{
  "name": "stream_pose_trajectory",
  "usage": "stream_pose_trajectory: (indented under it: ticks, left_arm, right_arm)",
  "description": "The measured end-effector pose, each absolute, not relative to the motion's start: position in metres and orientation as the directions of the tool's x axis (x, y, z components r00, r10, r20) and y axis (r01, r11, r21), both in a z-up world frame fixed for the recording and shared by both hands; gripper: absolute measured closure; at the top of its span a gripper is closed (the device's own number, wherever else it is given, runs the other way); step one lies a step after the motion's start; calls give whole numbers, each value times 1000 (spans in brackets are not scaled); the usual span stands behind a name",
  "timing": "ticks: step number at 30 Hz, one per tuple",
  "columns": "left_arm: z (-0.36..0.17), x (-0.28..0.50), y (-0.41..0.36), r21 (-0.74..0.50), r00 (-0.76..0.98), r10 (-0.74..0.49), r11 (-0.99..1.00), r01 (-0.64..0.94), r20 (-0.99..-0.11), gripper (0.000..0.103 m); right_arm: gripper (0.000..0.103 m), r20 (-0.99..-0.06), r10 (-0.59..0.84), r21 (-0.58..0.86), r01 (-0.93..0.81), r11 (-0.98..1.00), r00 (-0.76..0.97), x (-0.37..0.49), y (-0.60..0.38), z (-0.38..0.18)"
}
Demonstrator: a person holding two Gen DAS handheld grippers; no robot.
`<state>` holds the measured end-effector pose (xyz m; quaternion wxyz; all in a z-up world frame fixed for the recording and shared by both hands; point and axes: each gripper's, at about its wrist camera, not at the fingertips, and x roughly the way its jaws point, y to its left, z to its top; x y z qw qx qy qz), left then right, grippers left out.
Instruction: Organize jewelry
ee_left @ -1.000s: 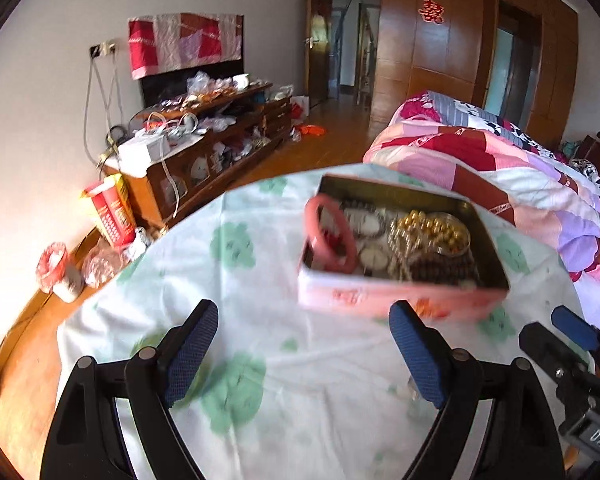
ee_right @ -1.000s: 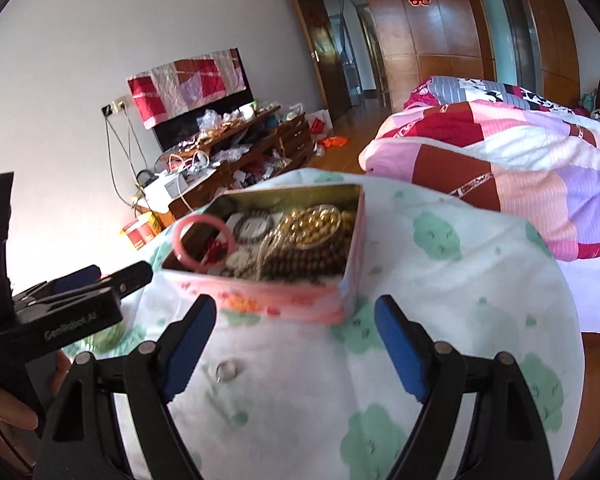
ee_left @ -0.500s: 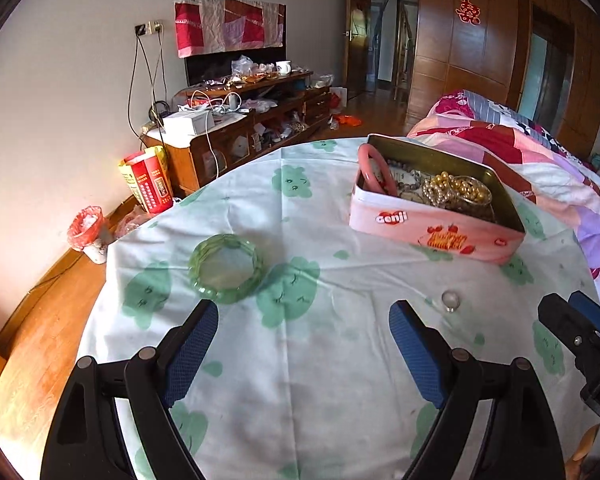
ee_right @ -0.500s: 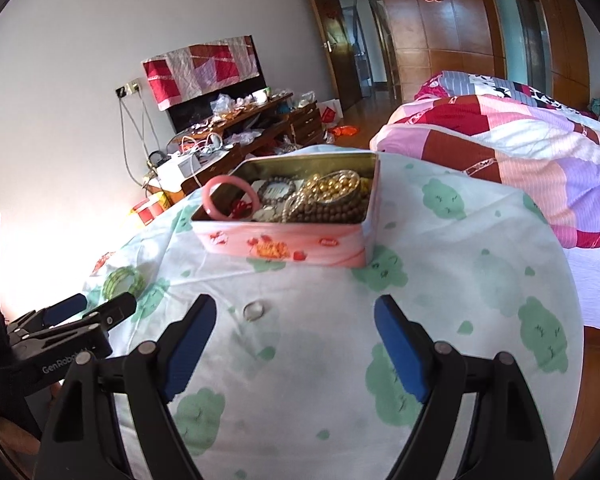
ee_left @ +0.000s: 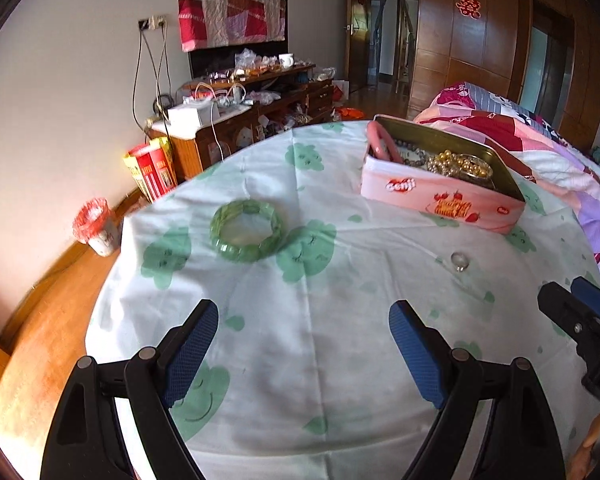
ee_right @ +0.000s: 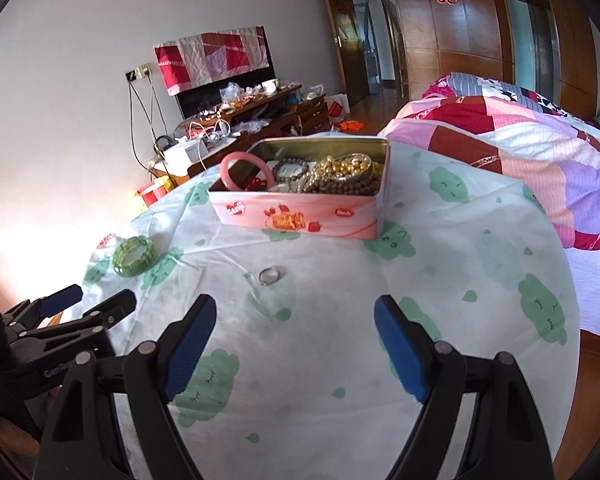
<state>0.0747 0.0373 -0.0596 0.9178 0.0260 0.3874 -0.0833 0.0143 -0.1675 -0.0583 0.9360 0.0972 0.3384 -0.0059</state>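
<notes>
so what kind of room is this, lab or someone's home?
Almost certainly a home bedroom: a bed with a patchwork pink and red quilt, a cluttered wooden TV cabinet along the wall, and a round table under a white cloth with green prints.

pink tin (ee_left: 440,200), right of centre in the left wrist view: white word on a red oval on its near side, reads roughly "denji"; first letters uncertain. same oval repeats smaller near the tin's lower right corner, too small to read. between them an orange biscuit picture with strawberries, lettering on it illegible.

same tin (ee_right: 300,218), centre of the right wrist view: red oval logos at left and right of the front wall, blurred.

red paper double-happiness character (ee_left: 469,5) on the wooden wardrobe door, upper right; also upper right in the right wrist view.

left gripper (ee_right: 88,304), lower left of the right wrist view: white print on its black body, begins "gen", rest blurred.

red and yellow box (ee_left: 152,168) on the floor at left: print unreadable.
</notes>
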Motion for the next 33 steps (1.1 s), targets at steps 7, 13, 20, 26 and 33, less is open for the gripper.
stream_pose_trajectory:
  ticks: [7, 13, 20, 26, 33]
  left_arm:
    - [-69, 82, 64, -65, 680, -135, 990, 127, -720, 15]
    - [-69, 99, 81, -101, 676, -152, 988, 114, -721, 15]
    - [-69, 117, 92, -102, 680, -145, 989, 103, -719, 15]
    - [-69, 134, 97, -143, 667, -173, 985, 100, -724, 15]
    - [-69, 156, 84, -124, 657, -175, 985, 124, -734, 15]
  right_arm:
    - [28, -697, 100, 182, 40, 983, 710, 32, -163, -72]
    - [43, -742, 170, 220, -4, 976, 649, 70, -154, -84]
    - [55, -784, 129, 140, -30, 990, 607, 101, -137, -94]
    - [71, -793, 19, -16, -52, 999, 609, 103, -122, -95]
    - [82, -781, 79, 54, -60, 997, 619, 96, -130, -93]
